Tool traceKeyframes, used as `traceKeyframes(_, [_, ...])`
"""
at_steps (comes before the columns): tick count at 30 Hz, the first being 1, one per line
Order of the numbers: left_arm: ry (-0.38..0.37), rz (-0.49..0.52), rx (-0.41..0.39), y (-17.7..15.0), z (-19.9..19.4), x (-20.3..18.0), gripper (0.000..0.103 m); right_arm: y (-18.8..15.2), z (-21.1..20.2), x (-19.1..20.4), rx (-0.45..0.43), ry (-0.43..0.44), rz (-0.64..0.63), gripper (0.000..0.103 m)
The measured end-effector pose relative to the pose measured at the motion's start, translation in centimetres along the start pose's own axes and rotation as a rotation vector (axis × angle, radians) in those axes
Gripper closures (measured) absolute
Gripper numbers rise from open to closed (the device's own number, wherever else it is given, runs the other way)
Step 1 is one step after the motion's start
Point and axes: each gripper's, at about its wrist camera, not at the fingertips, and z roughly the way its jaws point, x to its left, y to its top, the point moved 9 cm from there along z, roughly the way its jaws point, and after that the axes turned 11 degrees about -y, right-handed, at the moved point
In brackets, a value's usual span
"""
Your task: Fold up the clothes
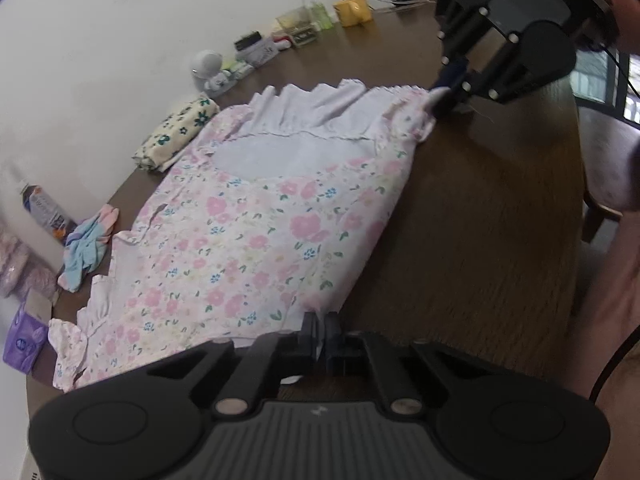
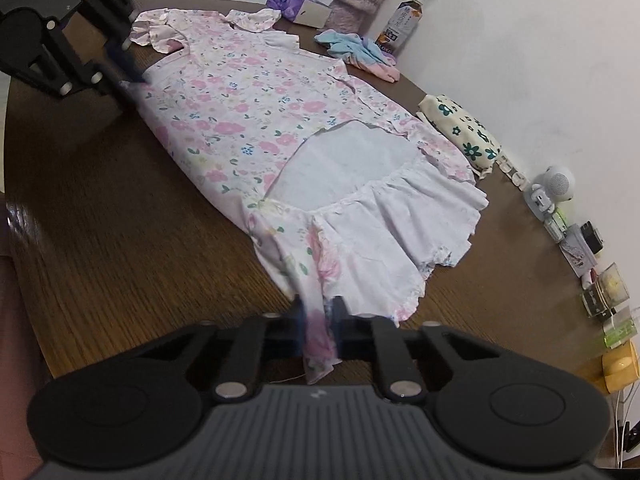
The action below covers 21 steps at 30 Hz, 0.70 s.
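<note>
My left hand-held gripper [image 1: 320, 330] is squeezed tight on the edge of the flowery dress [image 1: 256, 232], at the end near the sleeves. The dress lies spread out flat on the brown bench [image 1: 480, 220], with its plain inside showing near the frilly hem. A folded cloth with green flowers [image 1: 176, 136] sits just beside the dress, by the wall. A small blue and pink cloth [image 1: 88, 246] lies in a bunch near the sleeves, next to a drink carton [image 1: 46, 208]. A purple tissue pack [image 1: 26, 338] is at the bench edge. My right hand-held gripper [image 2: 318, 320] is pinched shut on the hem corner of the dress, and the frill hangs between its fingers.
</note>
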Motion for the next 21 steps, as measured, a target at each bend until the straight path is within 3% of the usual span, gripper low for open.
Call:
traceKeyframes(11, [0.017, 0.034, -0.023, 2.0, -1.5, 2.0, 0.102, 1.6, -0.8, -0.8, -0.024, -0.016, -0.064, 0.098])
traceKeyframes(16, [0.086, 0.013, -0.078, 4.3, -2.1, 5.9, 0.102, 3.7, -0.5, -2.9, -0.056, -0.065, -0.094, 0.098])
traceKeyframes(21, [0.107, -0.059, -0.104, 6.1, -0.2, 10.9, 0.102, 5.9, 2.6, -5.5, -0.055, -0.089, -0.068, 0.098])
